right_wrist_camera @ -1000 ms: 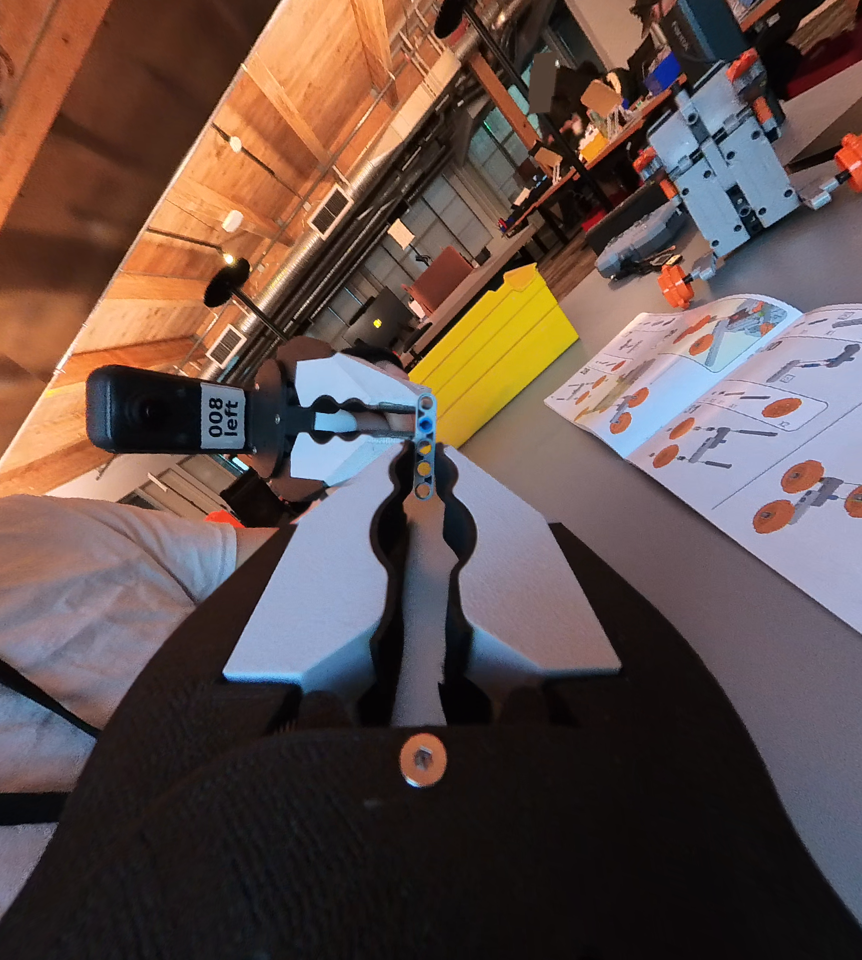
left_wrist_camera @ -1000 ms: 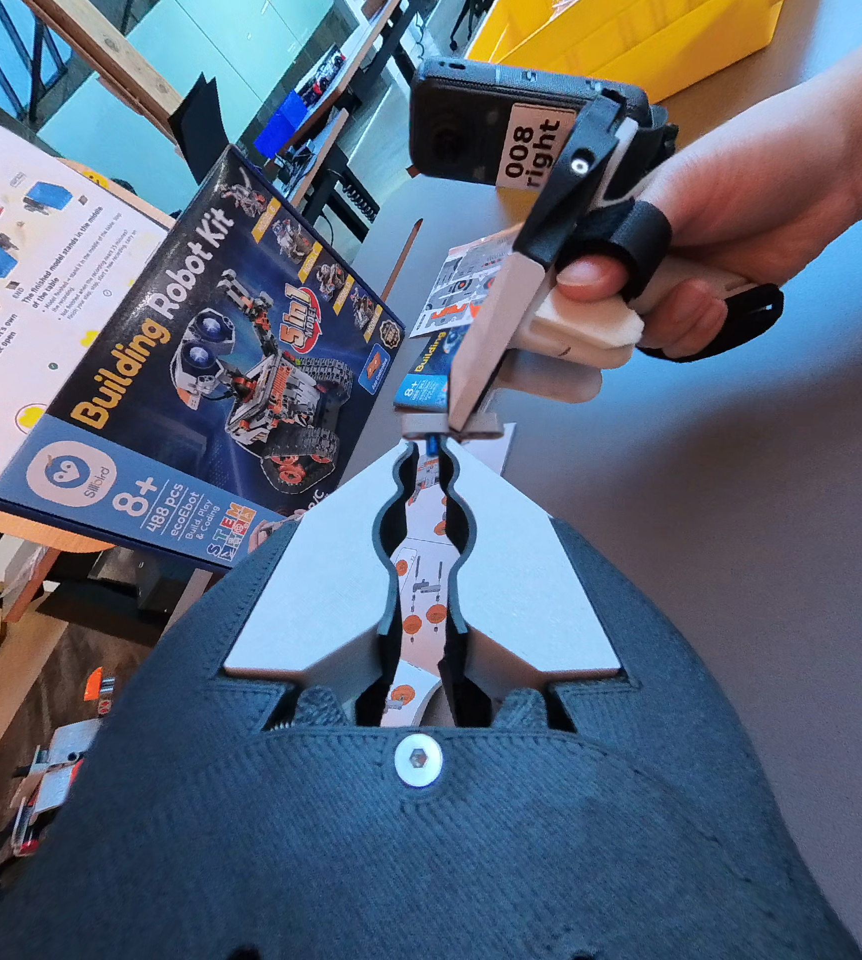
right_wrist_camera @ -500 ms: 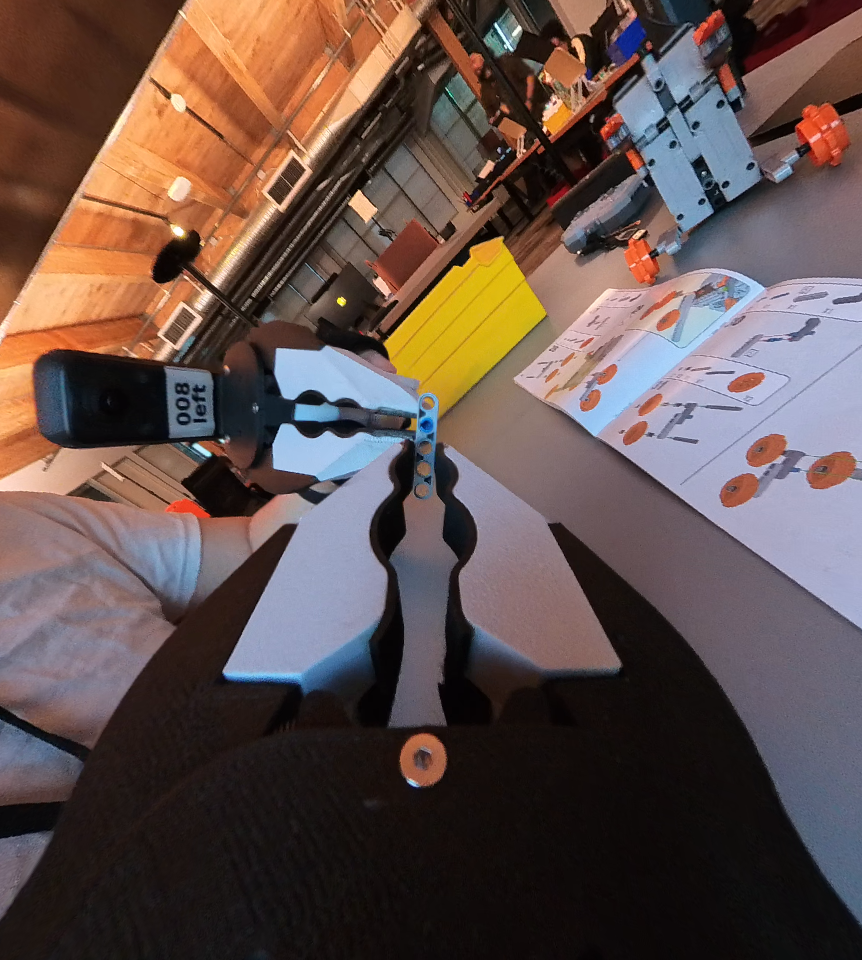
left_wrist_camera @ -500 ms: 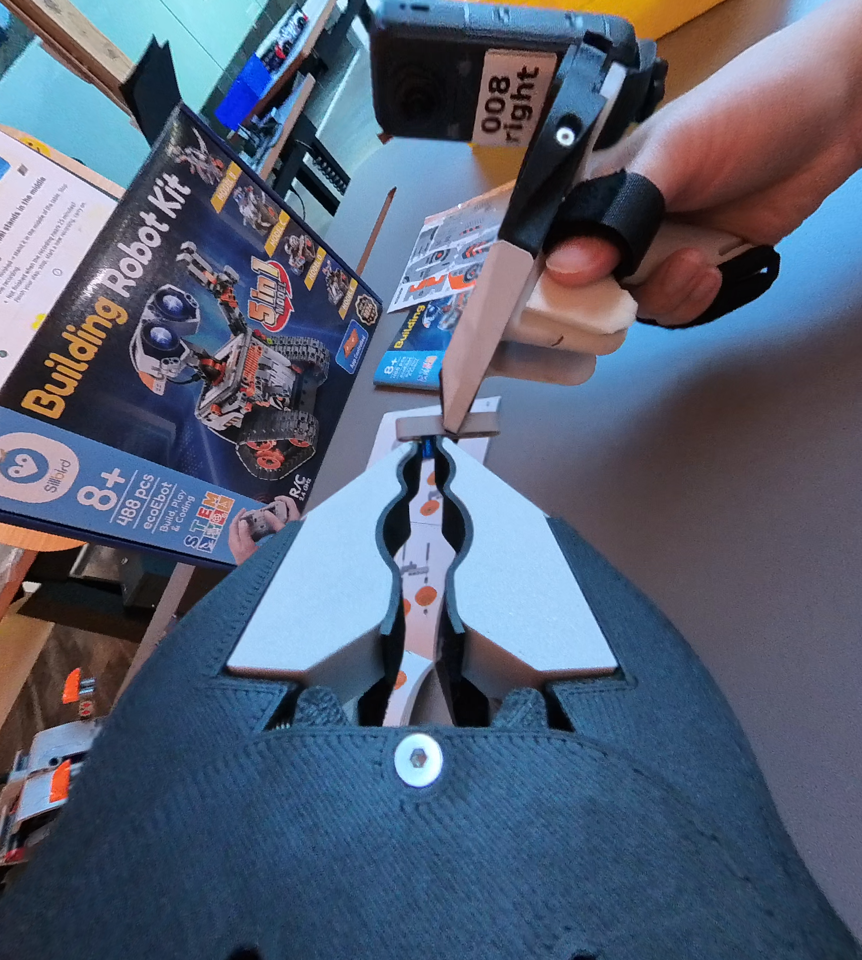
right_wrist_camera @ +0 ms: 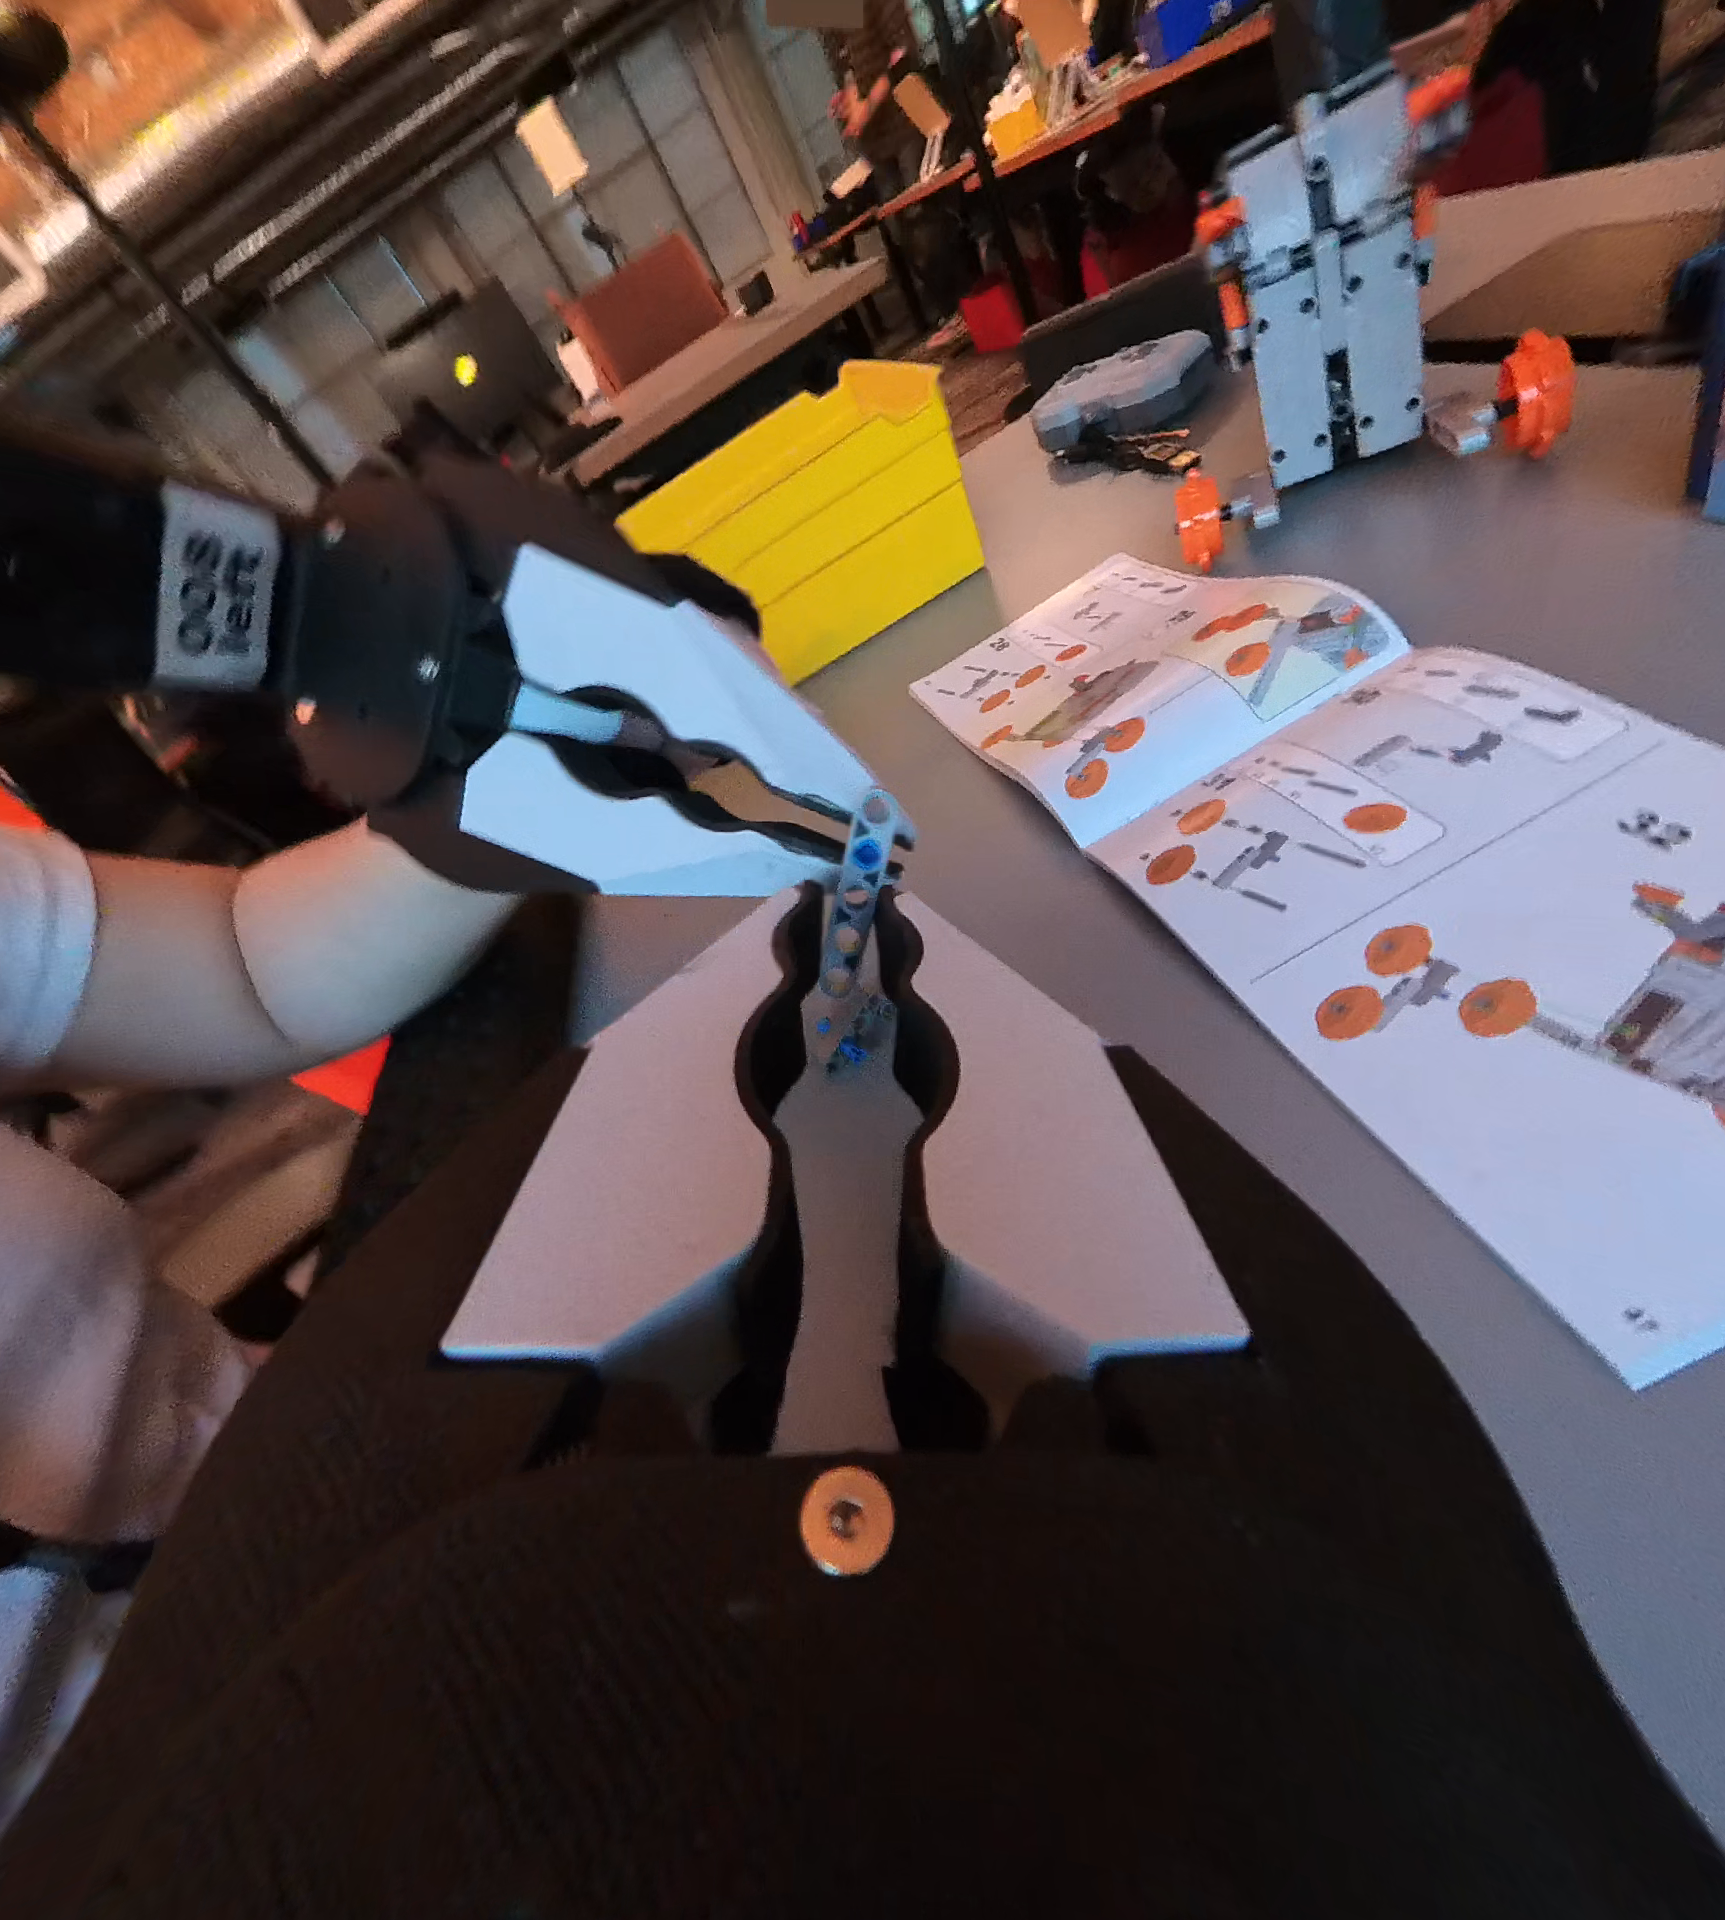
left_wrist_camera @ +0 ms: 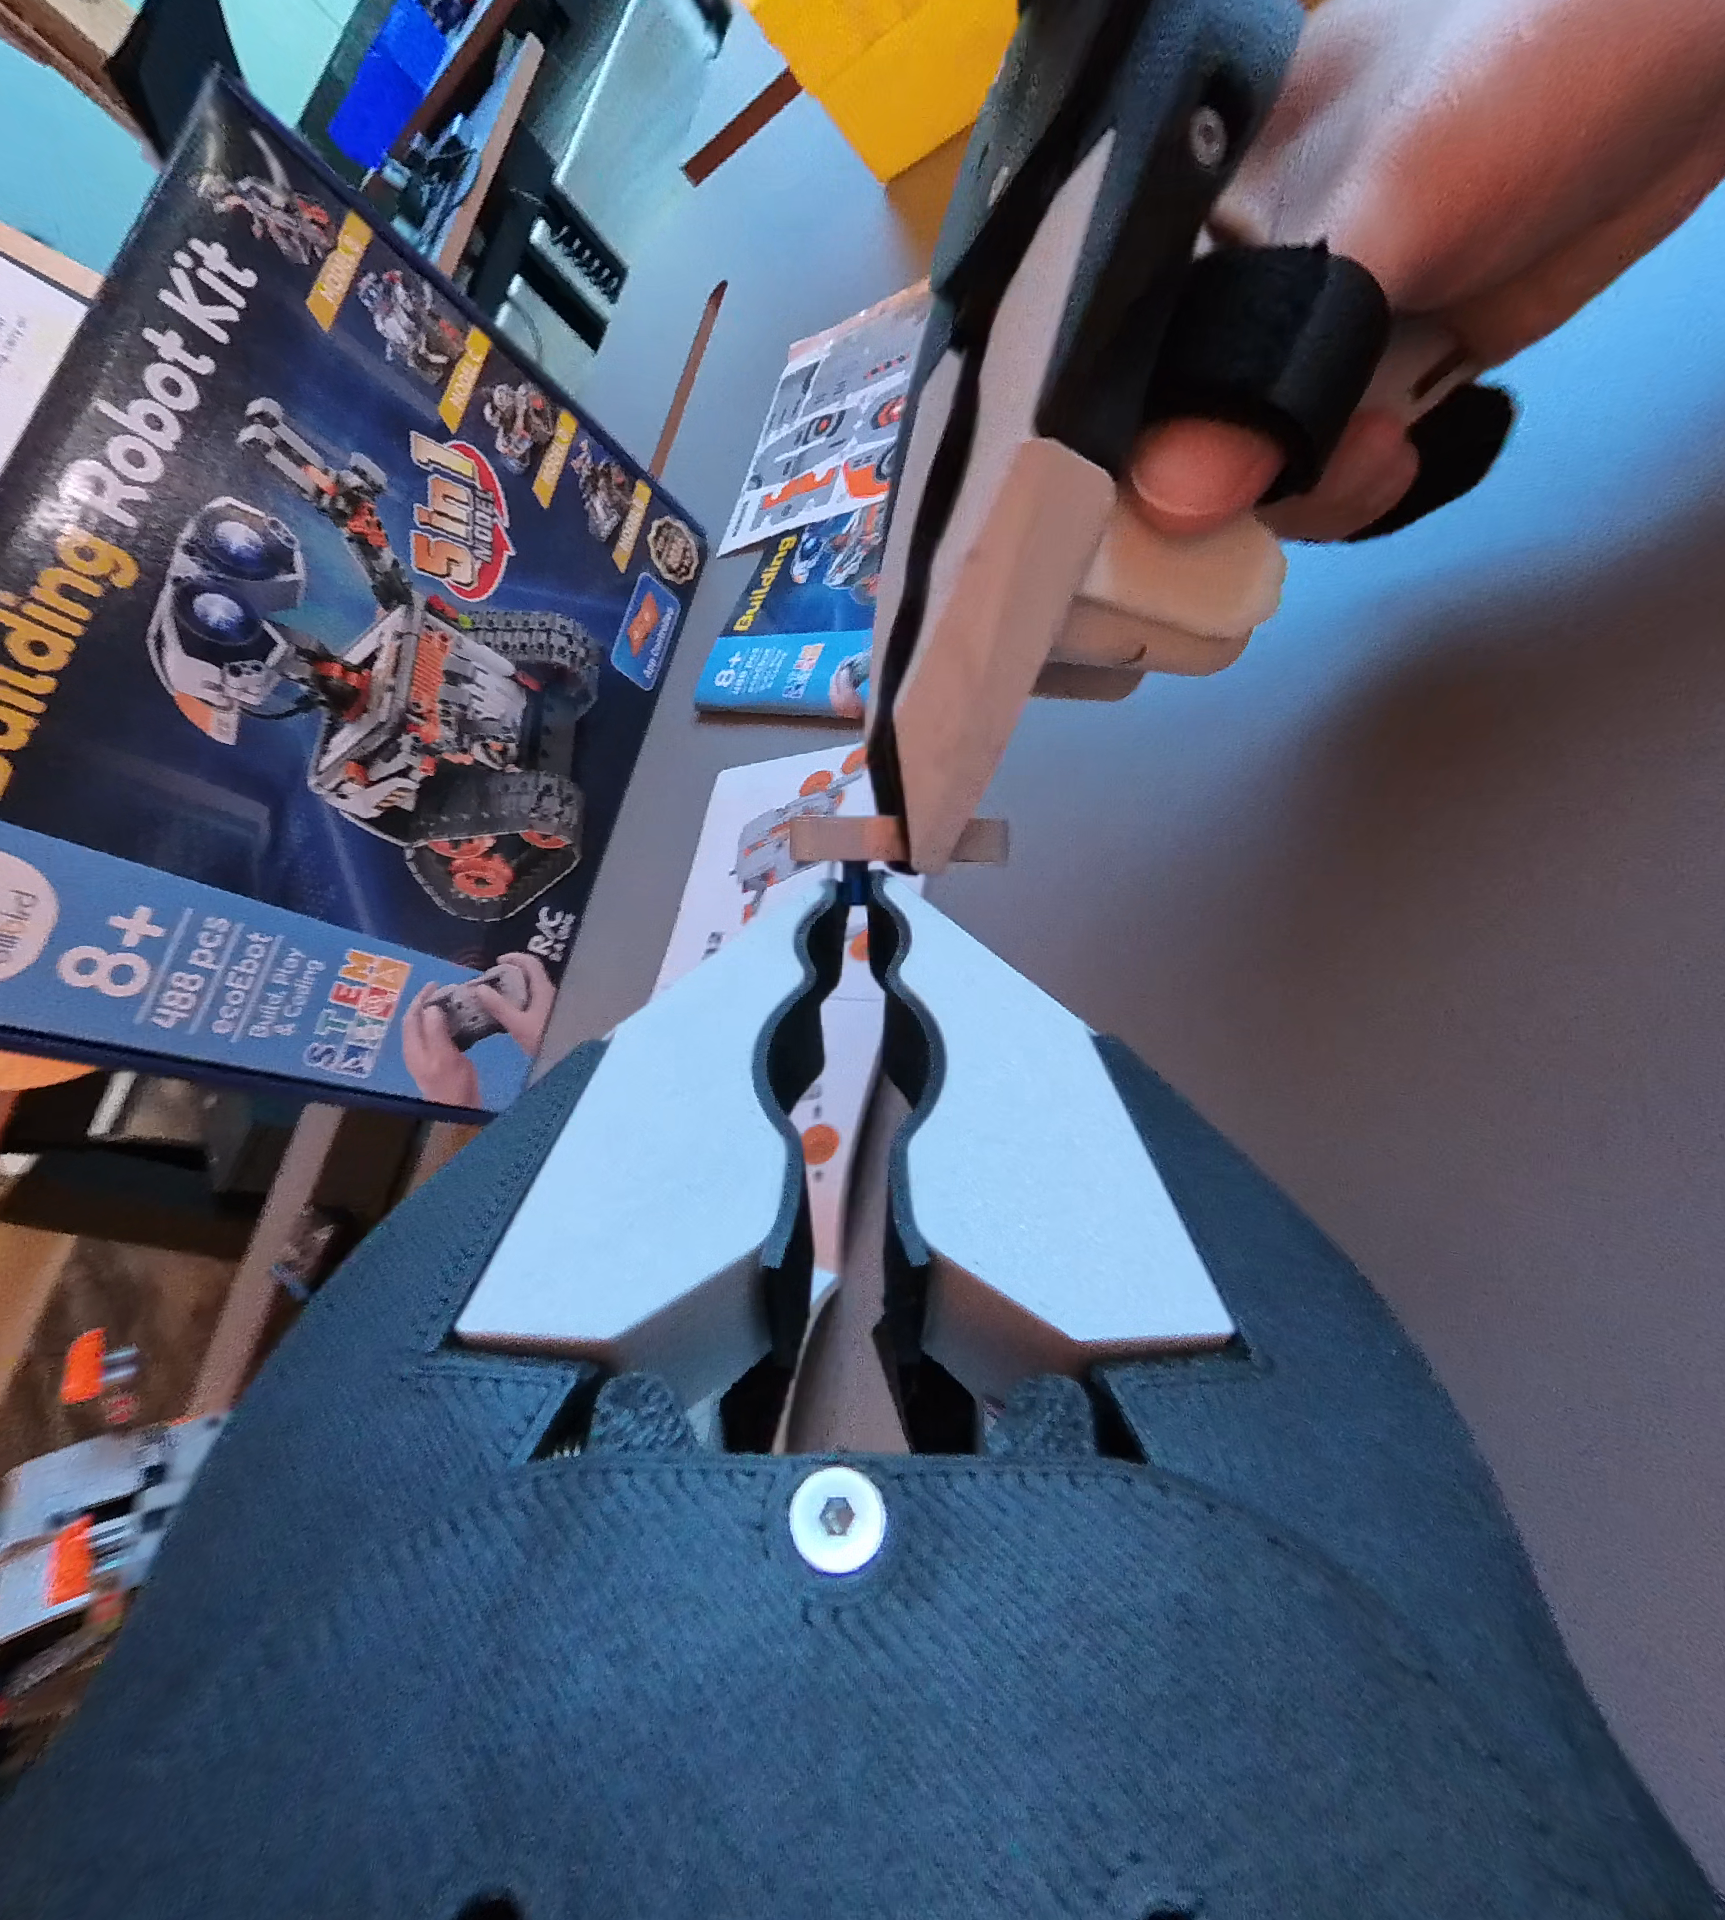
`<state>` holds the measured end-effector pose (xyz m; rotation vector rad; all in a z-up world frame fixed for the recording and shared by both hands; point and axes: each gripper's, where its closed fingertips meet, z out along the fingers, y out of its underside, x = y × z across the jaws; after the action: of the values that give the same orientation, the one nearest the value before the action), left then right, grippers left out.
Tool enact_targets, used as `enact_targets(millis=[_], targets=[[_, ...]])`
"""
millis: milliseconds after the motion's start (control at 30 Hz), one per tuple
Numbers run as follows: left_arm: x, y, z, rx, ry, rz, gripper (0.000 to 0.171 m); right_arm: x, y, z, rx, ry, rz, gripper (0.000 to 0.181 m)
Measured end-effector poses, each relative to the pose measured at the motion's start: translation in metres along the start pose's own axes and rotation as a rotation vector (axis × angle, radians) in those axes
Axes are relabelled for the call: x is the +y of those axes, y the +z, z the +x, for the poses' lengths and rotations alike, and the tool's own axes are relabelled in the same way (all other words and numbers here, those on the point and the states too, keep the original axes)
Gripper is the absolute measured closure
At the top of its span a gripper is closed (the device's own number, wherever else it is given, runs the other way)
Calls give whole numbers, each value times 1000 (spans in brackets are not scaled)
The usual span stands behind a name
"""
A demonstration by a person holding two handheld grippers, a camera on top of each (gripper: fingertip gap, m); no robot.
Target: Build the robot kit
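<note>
**Two grippers meet on a small grey beam**

We see both grippers brought tip to tip above a grey table (right_wrist_camera: 1460,582). The right gripper (right_wrist_camera: 850,909) has its jaws pressed together on a thin grey beam (right_wrist_camera: 856,894) with a row of holes, which stands upright out of its tips. The left gripper (right_wrist_camera: 863,836) comes in from the side, and its jaws are pinched together on a blue pin (right_wrist_camera: 866,854) seated in one of the beam's upper holes.

From the left wrist view we look along the left gripper (left_wrist_camera: 853,883), its tips nearly together with a sliver of the blue pin (left_wrist_camera: 851,885) between them. The grey beam (left_wrist_camera: 837,840) lies crosswise just beyond, clamped at the tip of the right gripper (left_wrist_camera: 925,831), which a hand (left_wrist_camera: 1460,208) holds from above.

On the table beneath lies an open instruction booklet (right_wrist_camera: 1460,935). A yellow bin (right_wrist_camera: 837,520) stands behind it, and a partly built grey and orange model (right_wrist_camera: 1325,301) stands farther back. In the left wrist view a dark blue kit box (left_wrist_camera: 266,623) leans upright beside a second, closed booklet (left_wrist_camera: 796,582).
</note>
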<state>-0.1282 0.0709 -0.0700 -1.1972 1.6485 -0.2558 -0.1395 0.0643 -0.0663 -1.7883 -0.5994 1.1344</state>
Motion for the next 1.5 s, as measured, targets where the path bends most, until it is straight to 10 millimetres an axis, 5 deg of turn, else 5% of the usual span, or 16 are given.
enact_targets(millis=[200,367,667,1500], targets=[[-15,-13,18,284,-270,216,170,-8,-24,-18,-42,-441,-54,154],[-31,-27,31,498,-399,349,170,-1,-36,-34,-21,-854,-70,170],[-31,-21,48,512,-320,312,170,8,-31,-39,-95,-661,-144,174],[-27,-17,48,472,-289,272,170,13,-29,-36,-76,-705,-168,176]])
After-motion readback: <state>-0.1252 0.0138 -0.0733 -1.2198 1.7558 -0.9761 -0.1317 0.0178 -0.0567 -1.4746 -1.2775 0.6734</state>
